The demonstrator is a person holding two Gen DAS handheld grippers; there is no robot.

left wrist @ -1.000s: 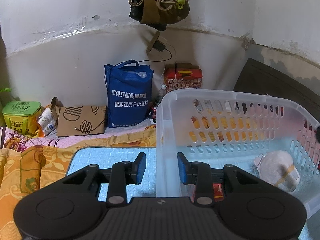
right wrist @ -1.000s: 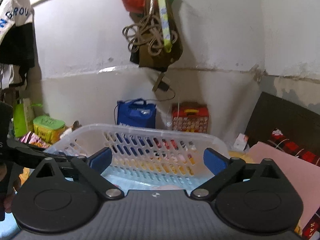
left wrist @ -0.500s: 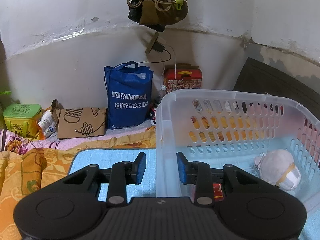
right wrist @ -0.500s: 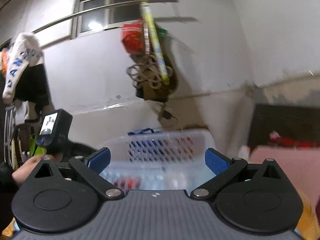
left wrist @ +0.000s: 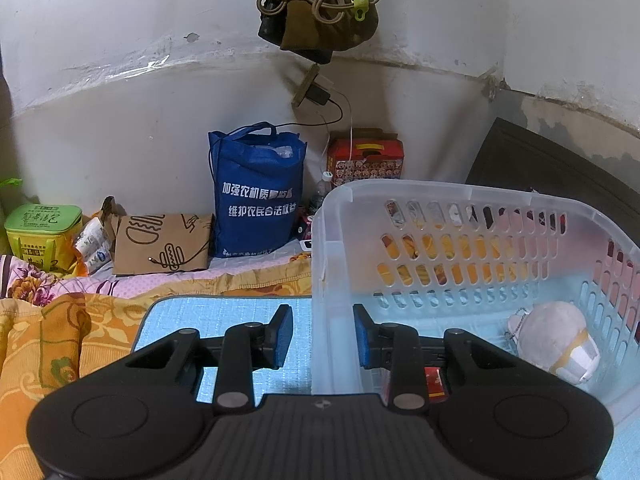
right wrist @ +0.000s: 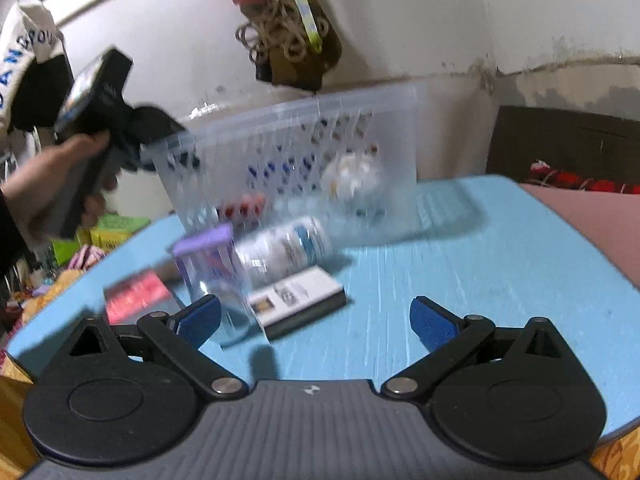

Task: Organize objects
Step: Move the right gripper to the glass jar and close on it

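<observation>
The blue tote bag (left wrist: 256,196) against the wall carries two lines of white Chinese print, reading roughly 加强农机质量监督 and 维护农民合法权益, the last characters of each unclear; the green box (left wrist: 43,229) bears Chinese characters too small to read; the hanging white garment (right wrist: 25,36) shows blue capitals, partly "ANG" and "OU"; the labels on the bottle (right wrist: 286,246) and small box (right wrist: 298,300) are blurred.

Straddled by the narrow-set jaws of the left gripper (left wrist: 322,339) is a wall of the basket (left wrist: 440,196), translucent milky plastic, smooth, with slotted sides. Under it lies a light blue mat (left wrist: 224,320), matt, with a fine woven grid. Left of those jaws the bedspread (left wrist: 48,344) is soft printed cloth. Ahead of them stands a blue bag (left wrist: 256,196) of matt non-woven fabric, beside a brown paper bag (left wrist: 160,244). Ahead of the right gripper's (right wrist: 316,316) jaws lies a glossy plastic bottle (right wrist: 288,246).
</observation>
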